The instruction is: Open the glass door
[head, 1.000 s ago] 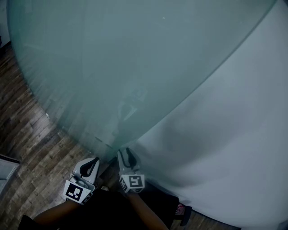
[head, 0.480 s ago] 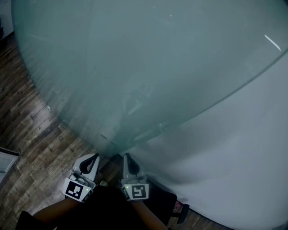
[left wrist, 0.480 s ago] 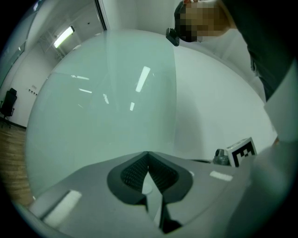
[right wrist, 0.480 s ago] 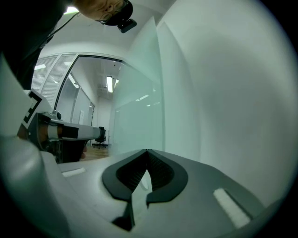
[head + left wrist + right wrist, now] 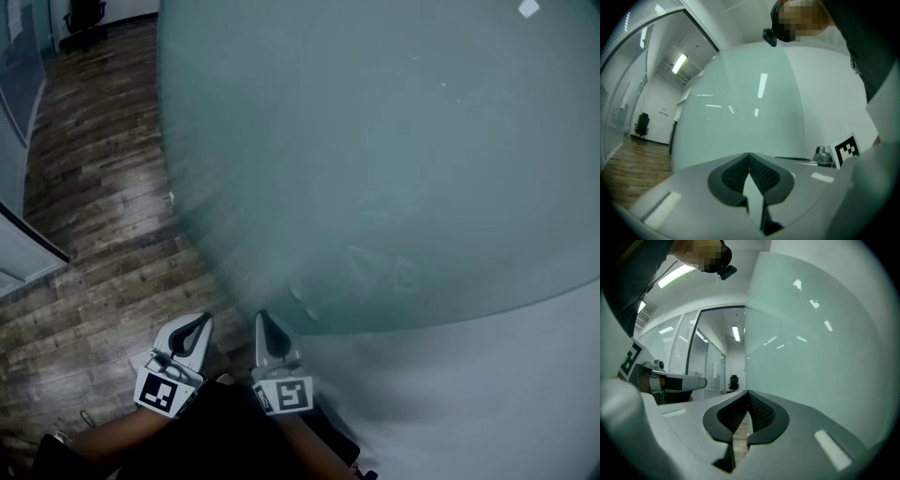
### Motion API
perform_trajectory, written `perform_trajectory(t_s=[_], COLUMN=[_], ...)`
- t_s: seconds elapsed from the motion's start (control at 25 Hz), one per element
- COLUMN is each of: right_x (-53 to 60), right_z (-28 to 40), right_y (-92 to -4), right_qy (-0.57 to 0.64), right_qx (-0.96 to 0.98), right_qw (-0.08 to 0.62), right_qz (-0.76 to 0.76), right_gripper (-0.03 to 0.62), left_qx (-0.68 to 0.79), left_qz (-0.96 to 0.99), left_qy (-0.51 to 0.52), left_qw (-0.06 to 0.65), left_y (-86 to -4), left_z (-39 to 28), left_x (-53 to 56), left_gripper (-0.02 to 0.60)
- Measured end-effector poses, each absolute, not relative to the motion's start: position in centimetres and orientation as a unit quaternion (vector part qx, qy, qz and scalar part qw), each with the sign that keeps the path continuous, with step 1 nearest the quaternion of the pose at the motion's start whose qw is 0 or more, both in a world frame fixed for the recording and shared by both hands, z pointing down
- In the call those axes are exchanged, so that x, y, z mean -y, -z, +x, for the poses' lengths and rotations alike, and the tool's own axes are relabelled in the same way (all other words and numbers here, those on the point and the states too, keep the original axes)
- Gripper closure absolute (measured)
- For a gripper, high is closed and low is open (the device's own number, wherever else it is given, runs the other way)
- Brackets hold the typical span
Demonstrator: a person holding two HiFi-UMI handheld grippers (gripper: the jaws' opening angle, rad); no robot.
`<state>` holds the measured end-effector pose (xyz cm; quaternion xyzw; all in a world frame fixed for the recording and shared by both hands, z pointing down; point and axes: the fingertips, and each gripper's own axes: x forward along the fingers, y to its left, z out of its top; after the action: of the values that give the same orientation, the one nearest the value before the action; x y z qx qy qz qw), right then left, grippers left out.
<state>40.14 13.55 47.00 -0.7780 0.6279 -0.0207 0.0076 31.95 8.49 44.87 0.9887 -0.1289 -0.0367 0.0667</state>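
The frosted glass door (image 5: 394, 159) fills the upper right of the head view, and its free edge (image 5: 173, 202) stands over the wooden floor. Both grippers are low in that view, side by side, level and just short of the door's bottom edge. My left gripper (image 5: 195, 328) is shut with nothing in it, its pads meeting (image 5: 749, 159) before the glass (image 5: 740, 108). My right gripper (image 5: 265, 323) is shut and empty too; its jaws have just been closing. In the right gripper view (image 5: 749, 397) the door (image 5: 820, 343) runs along the right. Neither gripper touches the door.
Wooden floor (image 5: 94, 187) runs off to the left, towards a corridor with an office chair (image 5: 734, 382) at its far end. A glass partition's frame (image 5: 28, 239) stands at the left edge. A white wall (image 5: 506, 394) lies at the lower right.
The door's free edge has shifted right in the head view, baring much more floor at the left. Both grippers stay low in the view, side by side, and have shifted a little.
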Motion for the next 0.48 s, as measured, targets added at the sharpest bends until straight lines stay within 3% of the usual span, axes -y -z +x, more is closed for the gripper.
perform_trajectory(t_s=[0.48], right_x=[-3.6], right_z=[26.6], right_y=[-46.2], right_qy=[0.013], right_qx=[-0.792], right_qw=[-0.004], right_qz=[-0.610], right_gripper=[0.594], left_qx=[0.349], left_qz=[0.934], left_qy=[0.055], left_qw=[0.056], left_y=[-43.7], left_z=[18.2], left_x=[-2.9], left_gripper=[0.581])
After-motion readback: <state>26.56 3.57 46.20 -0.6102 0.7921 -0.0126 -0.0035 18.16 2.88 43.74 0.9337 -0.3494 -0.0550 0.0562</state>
